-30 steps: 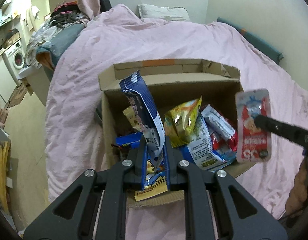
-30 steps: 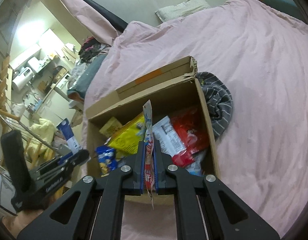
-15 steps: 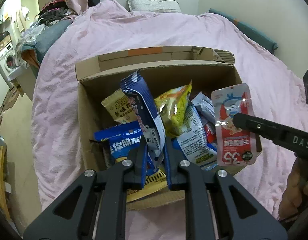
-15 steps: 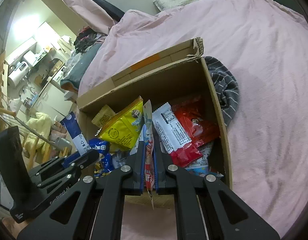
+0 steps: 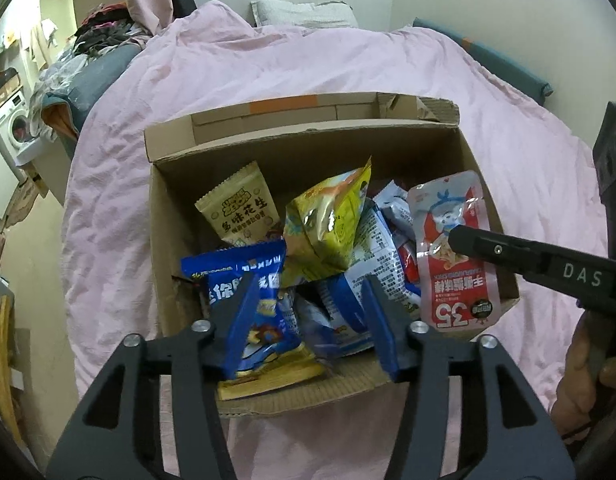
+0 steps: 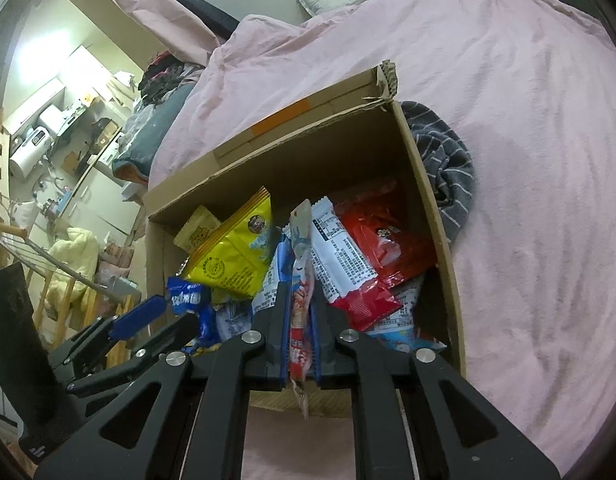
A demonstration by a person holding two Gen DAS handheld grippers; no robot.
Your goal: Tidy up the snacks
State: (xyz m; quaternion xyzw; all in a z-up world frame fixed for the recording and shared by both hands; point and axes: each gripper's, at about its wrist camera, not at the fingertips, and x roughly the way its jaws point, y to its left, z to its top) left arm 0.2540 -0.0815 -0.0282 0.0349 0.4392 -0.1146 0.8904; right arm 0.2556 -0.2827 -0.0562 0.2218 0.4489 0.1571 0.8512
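Open brown cardboard box (image 5: pixel 308 152) of snack packets on a wrinkled pink bedspread (image 5: pixel 268 64).
Left gripper (image 5: pixel 308 312) spread wide, empty; right gripper (image 6: pixel 299 320) clamps a red-and-white pouch (image 5: pixel 453 252); laundry-cluttered room beyond.

We see our left gripper (image 5: pixel 308 312) spread wide and holding nothing, poised over the near edge of the cardboard box (image 5: pixel 475 168) on the pink bedspread (image 5: pixel 308 60). Inside lie a blue packet (image 5: pixel 244 276), a yellow bag (image 5: pixel 327 232) and a tan peanut packet (image 5: pixel 238 208). At the box's right side, our right gripper (image 5: pixel 455 236) pinches a red-and-white pouch (image 5: pixel 453 252) upright.
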